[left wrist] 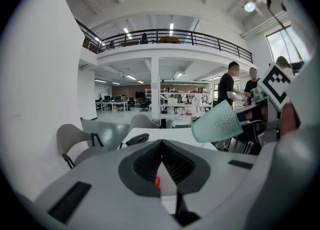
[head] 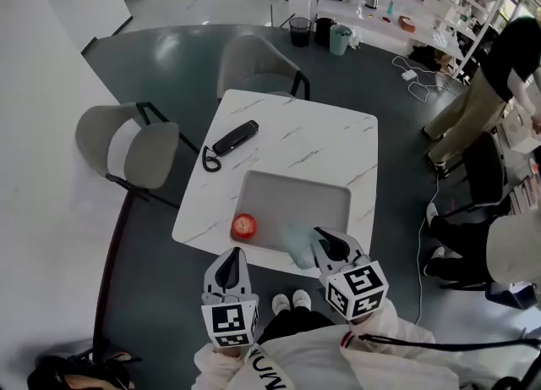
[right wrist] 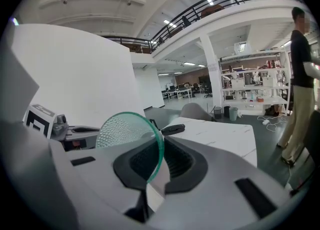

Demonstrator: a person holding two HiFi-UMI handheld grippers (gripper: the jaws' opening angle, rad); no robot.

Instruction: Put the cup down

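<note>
Jaws of right gripper (head: 328, 243) clamp green cup (head: 297, 249) by its rim, tilted over tray (head: 287, 189) edge — left gripper (head: 230, 266) jaws together, empty.

One cup (head: 297, 249), one tray (head: 296, 202), one red round thing (head: 243, 226), one black handset (head: 234, 139). Two chairs (head: 127, 147) (head: 258, 63) at the table's (head: 321, 139) edges.

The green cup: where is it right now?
In the head view the green cup is pinched by its rim in the right tongs, over the near edge of the grey tray, right of the red fruit.
</note>
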